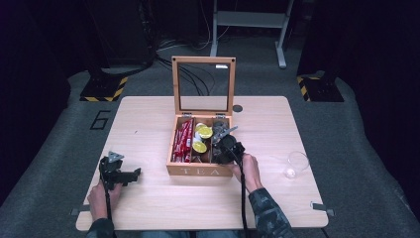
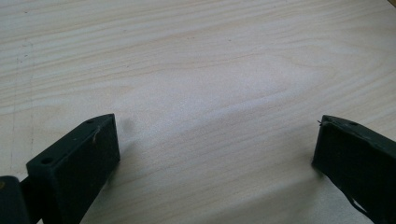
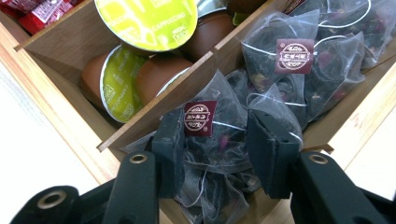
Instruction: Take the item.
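Wooden tea box (image 1: 198, 171) sits mid-table, lid raised. The right gripper (image 3: 215, 140) reaches into its right compartment, jaws closed against a mesh tea bag (image 3: 210, 135) among others. The left gripper (image 1: 121, 174) rests on the table (image 2: 196, 70), jaws apart, holding nothing.

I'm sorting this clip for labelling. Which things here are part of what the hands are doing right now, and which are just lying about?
In use:
right gripper, jaws around a tea bag
tea box, lid up

Lying about:
left gripper, open over bare table
coffee capsules
red packets
glass
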`<action>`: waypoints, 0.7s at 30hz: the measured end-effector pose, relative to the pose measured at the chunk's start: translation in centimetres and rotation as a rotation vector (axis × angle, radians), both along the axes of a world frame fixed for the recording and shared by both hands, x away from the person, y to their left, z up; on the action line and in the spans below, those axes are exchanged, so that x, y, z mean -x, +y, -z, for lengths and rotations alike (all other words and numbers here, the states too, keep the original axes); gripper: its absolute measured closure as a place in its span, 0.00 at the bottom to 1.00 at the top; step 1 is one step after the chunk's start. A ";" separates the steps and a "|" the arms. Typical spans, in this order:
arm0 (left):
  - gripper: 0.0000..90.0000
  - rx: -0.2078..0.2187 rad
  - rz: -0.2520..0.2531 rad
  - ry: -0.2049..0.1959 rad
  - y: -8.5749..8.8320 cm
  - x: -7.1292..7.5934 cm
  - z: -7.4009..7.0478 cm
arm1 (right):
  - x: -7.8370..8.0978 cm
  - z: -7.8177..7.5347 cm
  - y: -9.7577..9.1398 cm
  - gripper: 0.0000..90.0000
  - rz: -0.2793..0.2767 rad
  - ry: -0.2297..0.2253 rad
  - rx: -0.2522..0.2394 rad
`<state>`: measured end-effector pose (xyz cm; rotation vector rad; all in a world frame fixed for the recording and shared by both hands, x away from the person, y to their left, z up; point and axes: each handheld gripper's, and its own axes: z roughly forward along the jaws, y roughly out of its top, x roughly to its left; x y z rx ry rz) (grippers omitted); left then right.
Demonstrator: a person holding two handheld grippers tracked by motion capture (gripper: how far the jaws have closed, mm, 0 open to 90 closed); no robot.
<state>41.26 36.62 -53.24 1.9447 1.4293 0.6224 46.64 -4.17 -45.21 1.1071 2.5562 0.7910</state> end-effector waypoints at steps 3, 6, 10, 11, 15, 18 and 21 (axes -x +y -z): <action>0.00 0.000 0.000 0.000 0.0 0.0 0.0 | 0.2 0.2 0.2 0.67 -0.008 -0.019 0.012; 0.00 0.000 0.000 0.000 0.0 0.0 0.0 | 0.3 0.2 0.3 0.69 -0.021 -0.019 0.029; 0.00 -0.003 0.000 0.000 0.0 0.0 0.0 | 0.8 0.3 0.2 0.78 -0.010 -0.026 0.033; 0.00 -0.003 0.000 0.000 0.0 0.0 0.0 | 0.8 0.3 0.2 0.78 -0.010 -0.026 0.033; 0.00 -0.003 0.000 0.000 0.0 0.0 0.0 | 0.9 0.2 -0.1 0.85 -0.027 -0.019 0.003; 0.00 -0.001 0.001 0.000 0.0 0.0 0.0 | 1.1 -0.1 -0.2 0.88 -0.039 -0.036 -0.005; 0.00 0.000 0.000 0.000 0.0 0.0 0.0 | 1.3 -0.4 -0.3 0.88 -0.047 -0.054 -0.022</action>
